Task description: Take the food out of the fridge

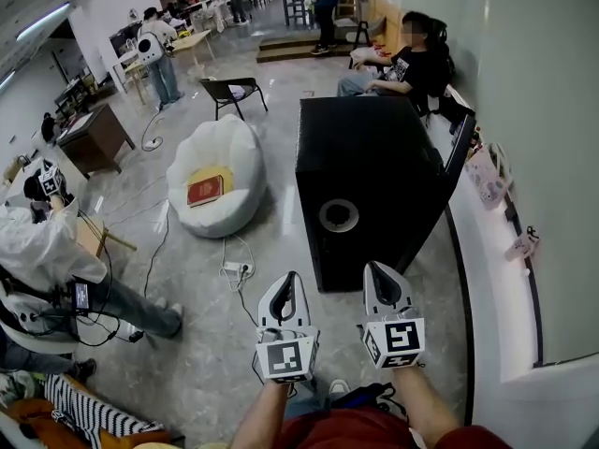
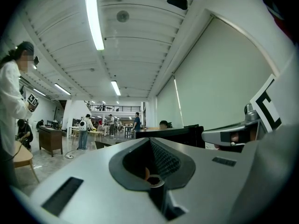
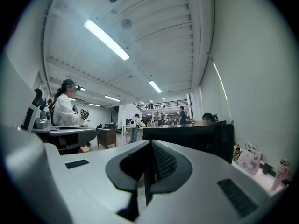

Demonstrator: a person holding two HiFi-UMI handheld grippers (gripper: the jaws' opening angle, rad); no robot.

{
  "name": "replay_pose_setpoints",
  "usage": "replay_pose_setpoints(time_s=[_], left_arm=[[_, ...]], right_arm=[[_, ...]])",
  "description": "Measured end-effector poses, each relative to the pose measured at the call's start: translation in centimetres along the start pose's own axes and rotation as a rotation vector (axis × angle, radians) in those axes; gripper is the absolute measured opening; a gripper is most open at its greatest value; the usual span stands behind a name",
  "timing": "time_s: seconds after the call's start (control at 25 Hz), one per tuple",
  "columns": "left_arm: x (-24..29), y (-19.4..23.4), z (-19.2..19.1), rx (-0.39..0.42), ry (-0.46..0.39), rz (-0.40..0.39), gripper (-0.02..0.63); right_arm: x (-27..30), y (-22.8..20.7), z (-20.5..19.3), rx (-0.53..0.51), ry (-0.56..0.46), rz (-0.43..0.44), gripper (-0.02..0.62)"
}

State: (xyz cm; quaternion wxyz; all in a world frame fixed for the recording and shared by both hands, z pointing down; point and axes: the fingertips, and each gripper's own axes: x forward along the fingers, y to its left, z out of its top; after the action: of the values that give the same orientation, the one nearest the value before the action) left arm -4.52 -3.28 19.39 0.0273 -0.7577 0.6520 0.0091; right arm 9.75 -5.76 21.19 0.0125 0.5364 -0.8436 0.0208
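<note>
Facing the black cabinet (image 1: pixel 374 181), presumably the unopened fridge, the left gripper (image 1: pixel 291 279) and right gripper (image 1: pixel 376 271) hold their jaws pressed together, empty; nothing retrieved yet.

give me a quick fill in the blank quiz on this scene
The left gripper and right gripper both have their jaws ____.
The red book rests in the hollow of a ____ beanbag.
The cabinet ahead of the grippers is ____ in colour.
Missing words: shut; white; black.
</note>
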Motion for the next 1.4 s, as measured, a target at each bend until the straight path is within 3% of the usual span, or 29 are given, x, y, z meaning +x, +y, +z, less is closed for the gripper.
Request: replay_pose_setpoints(time_s=[0.2,0.68,0.88,1.12,1.4], left_arm=[[2.0,1.2,-1.0,0.019,0.010,-0.030,0.012],[7.6,6.2,-0.3,-0.071,-0.075,-0.072,0.012],[8.8,8.7,-0.5,-0.031,-0.016,-0.091,0.012],[10.3,10.6,-0.1,-0.094,-0.076,-0.134,0.012],[11.2,11.1,-0.5,-0.073,-0.065,-0.179,0.012]], right_arm=[[2.1,0.2,-0.1,-0.010,0.005,-0.014,0.023],[8.5,1.7,0.4,-0.027,0.004,-0.066,0.023],[10.3,3.1,0.8,-0.036,0.002,-0.090,0.023],[11.9,4.0,1.0,-0.041,0.002,-0.142,0.023],[12.6,4.3,0.4,-0.040,0.006,-0.183,0.023]])
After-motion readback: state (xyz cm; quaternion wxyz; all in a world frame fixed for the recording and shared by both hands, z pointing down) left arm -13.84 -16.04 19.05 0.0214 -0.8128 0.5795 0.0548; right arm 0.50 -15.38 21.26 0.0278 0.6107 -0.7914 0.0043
